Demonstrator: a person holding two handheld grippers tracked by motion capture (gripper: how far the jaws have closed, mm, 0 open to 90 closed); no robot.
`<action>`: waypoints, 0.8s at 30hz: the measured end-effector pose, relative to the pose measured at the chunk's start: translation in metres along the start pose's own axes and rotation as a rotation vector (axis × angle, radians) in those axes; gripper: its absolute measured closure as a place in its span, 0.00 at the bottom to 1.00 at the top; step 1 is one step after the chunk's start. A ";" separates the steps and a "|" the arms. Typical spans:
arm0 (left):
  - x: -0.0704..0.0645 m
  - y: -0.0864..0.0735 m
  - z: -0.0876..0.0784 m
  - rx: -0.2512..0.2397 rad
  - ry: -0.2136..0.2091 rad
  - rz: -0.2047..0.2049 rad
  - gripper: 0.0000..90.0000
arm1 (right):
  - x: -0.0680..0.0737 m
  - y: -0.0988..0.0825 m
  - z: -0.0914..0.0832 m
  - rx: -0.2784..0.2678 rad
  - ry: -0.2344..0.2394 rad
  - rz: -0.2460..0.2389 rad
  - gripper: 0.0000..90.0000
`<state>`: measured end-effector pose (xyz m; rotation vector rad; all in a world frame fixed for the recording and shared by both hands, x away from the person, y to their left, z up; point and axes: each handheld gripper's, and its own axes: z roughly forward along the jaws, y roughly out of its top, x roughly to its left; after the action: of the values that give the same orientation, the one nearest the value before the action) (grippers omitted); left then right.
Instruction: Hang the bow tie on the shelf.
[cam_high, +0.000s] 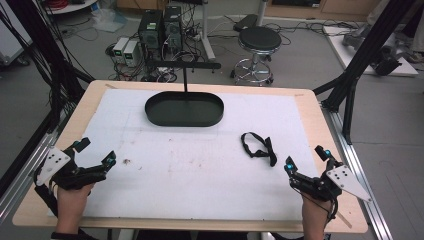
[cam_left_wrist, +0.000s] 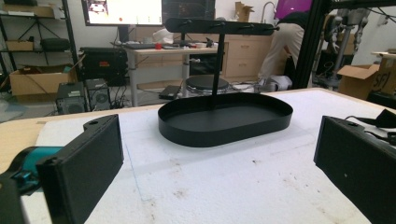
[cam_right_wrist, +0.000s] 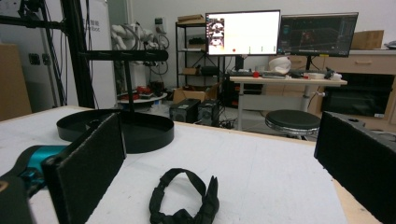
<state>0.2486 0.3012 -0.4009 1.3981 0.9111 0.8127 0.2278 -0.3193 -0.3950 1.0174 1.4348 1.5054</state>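
Jaws stand wide apart and grasp nothing on both the left gripper (cam_high: 95, 153) and right gripper (cam_high: 306, 159), each near its table (cam_high: 310, 102) corner. A black strap (cam_high: 258, 147) lies just ahead of the right gripper; the oval tray (cam_high: 184, 109) sits farther back, centre.

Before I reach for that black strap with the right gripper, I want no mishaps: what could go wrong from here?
The strap lies flat and limp on the white mat, so the open right gripper may scrape the mat or pinch only one loop. Carrying it toward the black tray, a dangling end might snag the stand's crossbar.
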 end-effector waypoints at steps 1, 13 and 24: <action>0.000 0.000 0.000 0.000 0.000 0.000 0.02 | 0.000 0.000 0.000 0.000 0.000 0.000 0.01; 0.001 0.000 -0.001 0.009 0.001 -0.002 0.02 | 0.002 0.000 0.006 0.054 0.005 0.022 0.01; 0.000 0.002 0.000 0.009 -0.012 -0.019 0.02 | 0.000 -0.004 0.030 0.189 0.018 0.069 0.01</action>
<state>0.2482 0.3010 -0.3988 1.3986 0.9185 0.7867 0.2563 -0.3087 -0.3976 1.1802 1.5928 1.4509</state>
